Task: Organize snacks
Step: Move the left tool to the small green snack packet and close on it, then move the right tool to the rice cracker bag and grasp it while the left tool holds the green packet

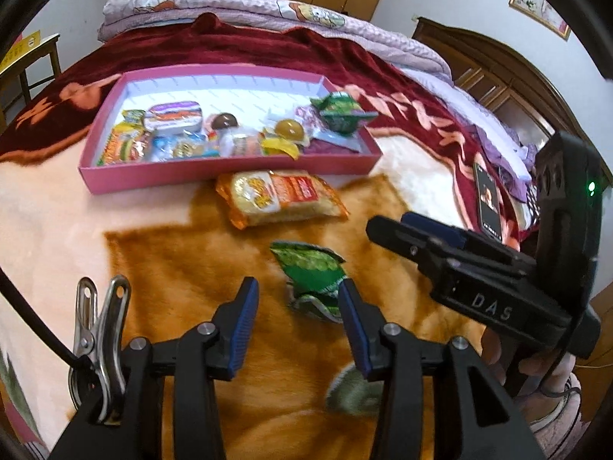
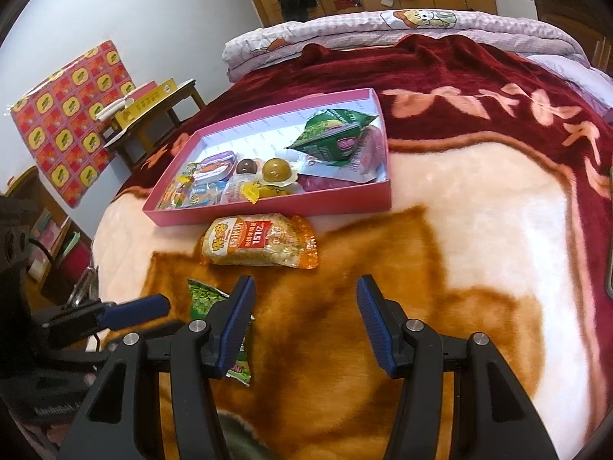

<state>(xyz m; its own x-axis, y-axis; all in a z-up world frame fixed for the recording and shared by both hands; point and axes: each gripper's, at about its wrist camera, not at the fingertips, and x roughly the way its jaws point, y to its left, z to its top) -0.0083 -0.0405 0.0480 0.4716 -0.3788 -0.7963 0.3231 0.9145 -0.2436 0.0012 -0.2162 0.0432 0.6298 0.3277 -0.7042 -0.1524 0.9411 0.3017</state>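
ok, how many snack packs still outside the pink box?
2. The orange rice-cracker pack lies on the blanket just in front of the pink cardboard box; the crumpled green foil packet lies nearer, between the left tool's open fingers.

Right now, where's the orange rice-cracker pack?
The orange pack lies on the blanket, just in front of the pink tray and outside it, with the green packet nearer the left gripper.

Both grippers, left gripper (image 1: 297, 299) and right gripper (image 2: 304, 299), have black plastic arms, ribbed blue pads and silver screws. One body reads "DAS", with a green light.
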